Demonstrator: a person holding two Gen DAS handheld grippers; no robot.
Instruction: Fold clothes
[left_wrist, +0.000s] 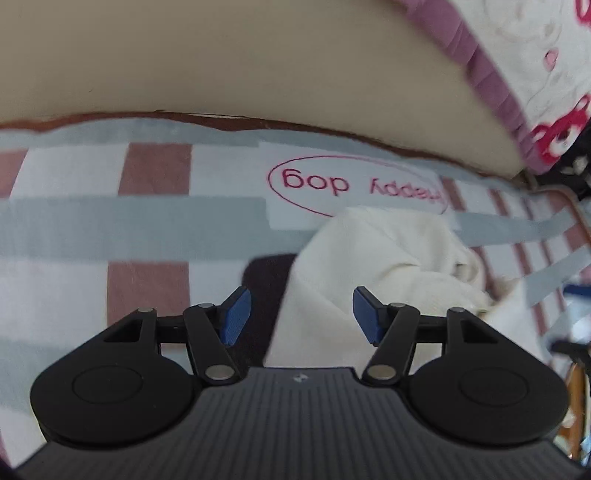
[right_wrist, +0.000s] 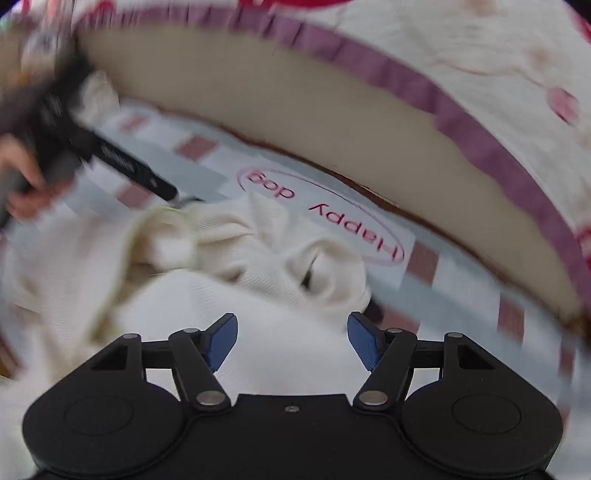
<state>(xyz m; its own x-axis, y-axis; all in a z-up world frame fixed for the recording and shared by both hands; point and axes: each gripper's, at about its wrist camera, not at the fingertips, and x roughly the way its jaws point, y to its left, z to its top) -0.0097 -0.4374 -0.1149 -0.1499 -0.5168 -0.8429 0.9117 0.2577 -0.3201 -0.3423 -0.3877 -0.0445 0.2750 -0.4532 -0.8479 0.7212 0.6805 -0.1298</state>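
Both tongs, left (left_wrist: 302, 317) and right (right_wrist: 291, 341), gaping empty above crumpled cream garment (right_wrist: 258, 251); risk of pinching several bunched layers, dragging checked mat (left_wrist: 74, 229).

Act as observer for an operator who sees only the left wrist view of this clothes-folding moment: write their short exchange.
Operator: I see a cream garment ahead of my left gripper. How is it lying on its far side?
Observer: The right wrist view shows it bunched and crumpled, not spread flat.
Operator: Is the right gripper holding it?
Observer: No. The right gripper is open above the fabric, nothing pinched between its blue pads.
Operator: Where is my own hand?
Observer: A hand grips the left tool at the right view's left edge, its tip near the garment's greenish-edged hem.
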